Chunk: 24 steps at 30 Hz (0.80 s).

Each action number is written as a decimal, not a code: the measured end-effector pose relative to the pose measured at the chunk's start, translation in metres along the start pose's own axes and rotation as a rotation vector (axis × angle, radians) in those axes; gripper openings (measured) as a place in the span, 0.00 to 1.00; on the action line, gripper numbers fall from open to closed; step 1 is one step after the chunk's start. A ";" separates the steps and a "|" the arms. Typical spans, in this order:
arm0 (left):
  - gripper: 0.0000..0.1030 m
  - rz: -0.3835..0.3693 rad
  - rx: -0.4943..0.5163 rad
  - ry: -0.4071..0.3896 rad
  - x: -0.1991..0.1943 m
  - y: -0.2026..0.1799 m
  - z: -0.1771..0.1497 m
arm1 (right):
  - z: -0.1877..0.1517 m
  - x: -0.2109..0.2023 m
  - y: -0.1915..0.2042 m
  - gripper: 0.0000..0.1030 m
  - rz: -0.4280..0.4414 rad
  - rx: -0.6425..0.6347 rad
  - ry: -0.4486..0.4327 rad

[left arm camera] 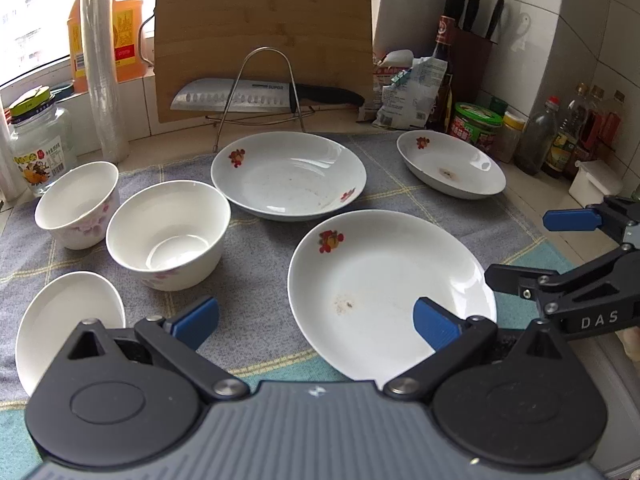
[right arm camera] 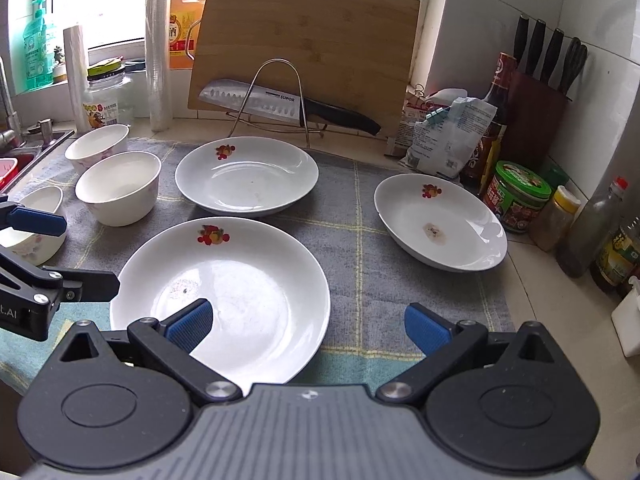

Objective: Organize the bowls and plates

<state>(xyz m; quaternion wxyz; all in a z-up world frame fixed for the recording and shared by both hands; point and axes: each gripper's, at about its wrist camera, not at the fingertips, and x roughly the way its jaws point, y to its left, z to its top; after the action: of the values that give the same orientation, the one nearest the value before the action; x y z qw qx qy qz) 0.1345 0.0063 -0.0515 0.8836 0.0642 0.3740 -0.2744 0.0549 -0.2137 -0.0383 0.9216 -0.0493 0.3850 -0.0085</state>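
Three white plates with a fruit print lie on a grey checked towel (left arm camera: 256, 264): a near plate (left arm camera: 384, 288) (right arm camera: 224, 300), a far middle plate (left arm camera: 288, 174) (right arm camera: 246, 174) and a far right plate (left arm camera: 450, 164) (right arm camera: 440, 222). Three white bowls stand at the left: a far bowl (left arm camera: 76, 204) (right arm camera: 98, 146), a middle bowl (left arm camera: 168, 232) (right arm camera: 118, 186) and a near bowl (left arm camera: 66, 320) (right arm camera: 34, 220). My left gripper (left arm camera: 316, 320) is open and empty, above the near plate's left edge. My right gripper (right arm camera: 308, 322) is open and empty, above the near plate's right edge.
A bamboo cutting board (left arm camera: 260, 36) and a knife (left arm camera: 248, 96) on a wire rack stand at the back. Jars, sauce bottles (right arm camera: 496, 120) and a knife block (right arm camera: 536, 108) line the right wall. A glass jar (left arm camera: 36, 148) and plastic rolls stand at the left. A sink (right arm camera: 24, 148) is at far left.
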 end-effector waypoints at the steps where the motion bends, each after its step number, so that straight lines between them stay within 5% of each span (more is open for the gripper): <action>1: 0.99 0.008 -0.009 -0.004 0.000 -0.001 0.001 | 0.002 0.002 -0.003 1.00 0.013 -0.011 -0.004; 11: 0.99 0.098 -0.085 -0.013 -0.020 0.011 0.002 | 0.024 0.026 -0.007 1.00 0.228 -0.155 -0.038; 24: 0.99 0.111 -0.028 0.034 -0.058 0.145 -0.016 | 0.037 0.042 0.142 1.00 0.309 -0.232 -0.045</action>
<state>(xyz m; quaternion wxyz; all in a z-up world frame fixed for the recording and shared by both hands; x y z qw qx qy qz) 0.1686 0.1587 -0.0357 0.8918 0.0771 0.3886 -0.2184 0.1080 -0.0712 -0.0558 0.9084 -0.0957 0.3656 0.1788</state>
